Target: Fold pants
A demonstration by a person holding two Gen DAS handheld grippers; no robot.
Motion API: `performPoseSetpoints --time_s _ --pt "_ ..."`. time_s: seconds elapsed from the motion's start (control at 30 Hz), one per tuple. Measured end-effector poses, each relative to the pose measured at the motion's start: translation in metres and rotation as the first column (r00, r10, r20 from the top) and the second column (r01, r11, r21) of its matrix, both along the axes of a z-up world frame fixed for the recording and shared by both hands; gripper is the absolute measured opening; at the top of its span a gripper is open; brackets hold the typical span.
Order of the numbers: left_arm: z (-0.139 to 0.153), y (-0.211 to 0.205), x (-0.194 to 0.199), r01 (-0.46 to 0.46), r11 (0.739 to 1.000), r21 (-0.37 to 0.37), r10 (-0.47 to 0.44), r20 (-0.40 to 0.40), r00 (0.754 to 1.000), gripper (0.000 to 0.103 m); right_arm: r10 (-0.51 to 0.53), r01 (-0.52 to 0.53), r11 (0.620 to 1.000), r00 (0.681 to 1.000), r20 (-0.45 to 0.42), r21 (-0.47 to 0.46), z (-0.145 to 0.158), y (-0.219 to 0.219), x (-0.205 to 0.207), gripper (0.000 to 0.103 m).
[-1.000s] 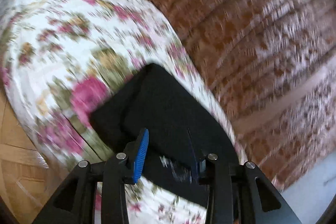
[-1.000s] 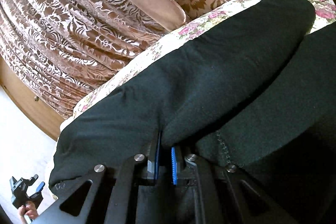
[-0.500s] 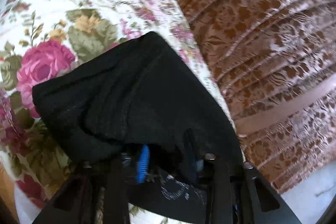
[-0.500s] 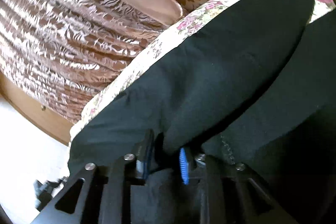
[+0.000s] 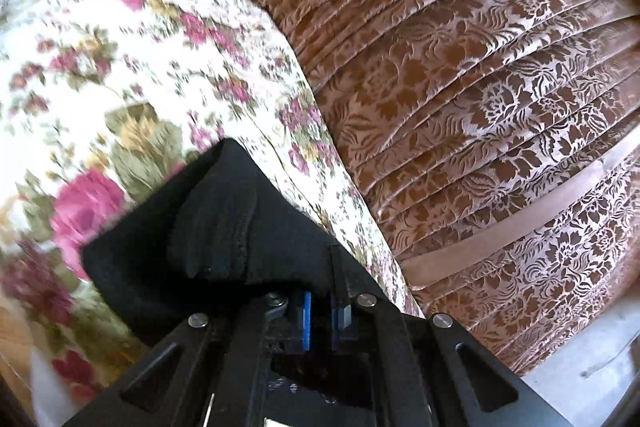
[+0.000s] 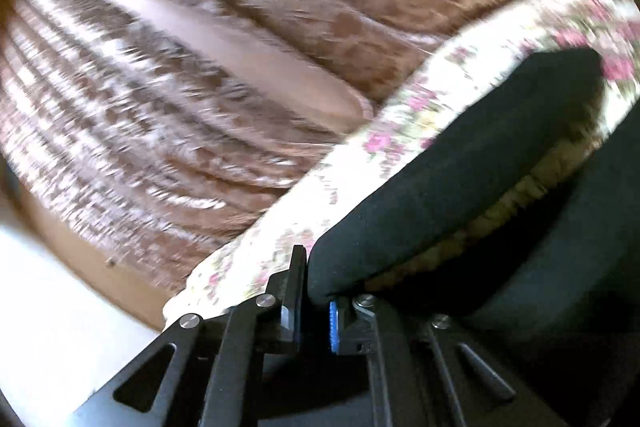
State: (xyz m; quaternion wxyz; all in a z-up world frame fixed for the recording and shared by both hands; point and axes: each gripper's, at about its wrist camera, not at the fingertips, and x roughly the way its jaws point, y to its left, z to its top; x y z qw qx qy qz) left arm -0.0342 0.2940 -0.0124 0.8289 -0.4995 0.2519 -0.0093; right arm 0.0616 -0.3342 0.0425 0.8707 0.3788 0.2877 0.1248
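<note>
Pants lie along the bed edge beside the brown drape, long axis running away from both my grippers. Left hand-held gripper is pinched tight on a bunched end; right hand-held gripper is clamped on a raised fold.

Pants matt knit cloth; bedskirt seemingly glossy.

A floral bedsheet borders a brown patterned bedspread.
</note>
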Motion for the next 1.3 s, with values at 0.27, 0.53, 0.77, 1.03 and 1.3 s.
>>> performPoseSetpoints --time_s 0.27,0.53,0.77,1.03,1.3 --pt "-0.061 0.005 -0.003 0.034 0.993 0.112 -0.009 -0.22 0.975 0.006 0.11 -0.141 0.965 0.983 -0.148 -0.221 -0.045 0.029 -0.06 0.009" --pt "-0.052 -0.002 -0.005 0.022 0.986 0.168 0.012 -0.197 0.98 0.006 0.115 -0.157 0.962 0.975 -0.191 -0.223 -0.06 0.029 -0.059 0.009" --pt "-0.039 -0.011 -0.029 -0.043 0.952 0.303 0.122 -0.246 0.962 0.02 0.134 -0.173 0.97 0.966 -0.219 -0.171 -0.057 0.021 -0.061 0.026" --pt "0.009 -0.042 -0.046 -0.188 0.828 0.528 0.264 -0.072 0.962 0.038 -0.052 0.007 0.971 0.982 -0.184 -0.238 -0.034 -0.043 -0.077 0.032" --pt "0.017 -0.114 0.017 0.009 0.835 0.55 0.022 -0.051 0.998 0.05 -0.293 0.282 0.956 0.928 -0.229 -0.081 -0.047 -0.137 -0.047 0.032"
